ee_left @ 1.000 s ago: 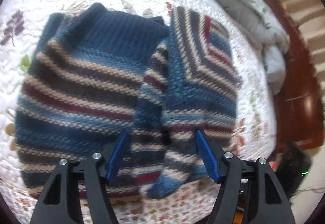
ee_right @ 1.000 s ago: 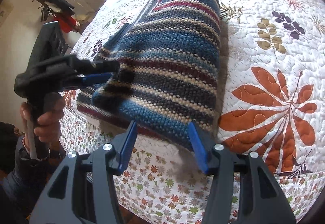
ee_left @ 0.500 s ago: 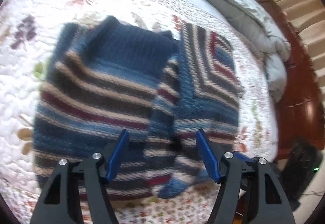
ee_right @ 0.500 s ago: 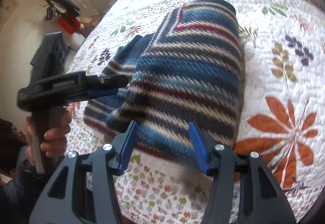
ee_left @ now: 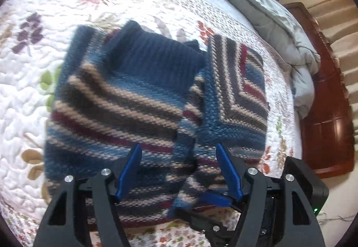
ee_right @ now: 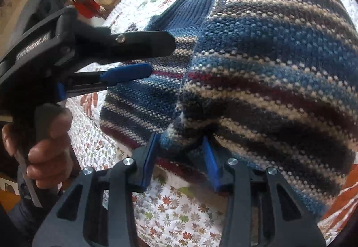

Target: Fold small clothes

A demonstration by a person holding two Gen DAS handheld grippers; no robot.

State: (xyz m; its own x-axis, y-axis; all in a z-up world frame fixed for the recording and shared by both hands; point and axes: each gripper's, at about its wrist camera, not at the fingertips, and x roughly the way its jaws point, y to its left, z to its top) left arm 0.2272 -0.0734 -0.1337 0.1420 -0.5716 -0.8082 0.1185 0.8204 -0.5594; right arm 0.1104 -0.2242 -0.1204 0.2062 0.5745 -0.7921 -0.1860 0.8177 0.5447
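A quilted floral bedspread [ee_left: 134,0] covers the bed and fills most of both views; its border of small leaf prints drops away at the near edge [ee_right: 179,213]. Far across the bed a grey-green duvet [ee_left: 257,7] lies bunched along the side, and beyond it stands a dark red wooden bed frame [ee_left: 326,117] against a pale wall. Wide bare quilt lies open on the far side and to the left of the garment in the left wrist view.

The striped knit sweater [ee_left: 125,101] lies near the bed's near edge, its right side folded inward over the body so the stripes meet at an angle [ee_left: 241,90], with a sleeve [ee_left: 190,135] running down the middle toward the hem.

The left gripper [ee_left: 179,170] hovers over the sweater's lower part with its blue fingers spread wide, grasping nothing. A hand [ee_right: 44,153] holds its handle in the right wrist view.

The right gripper [ee_right: 181,157] is at the folded near corner; its jaws are closing with a bunch of knit between them, not yet plainly pinched.
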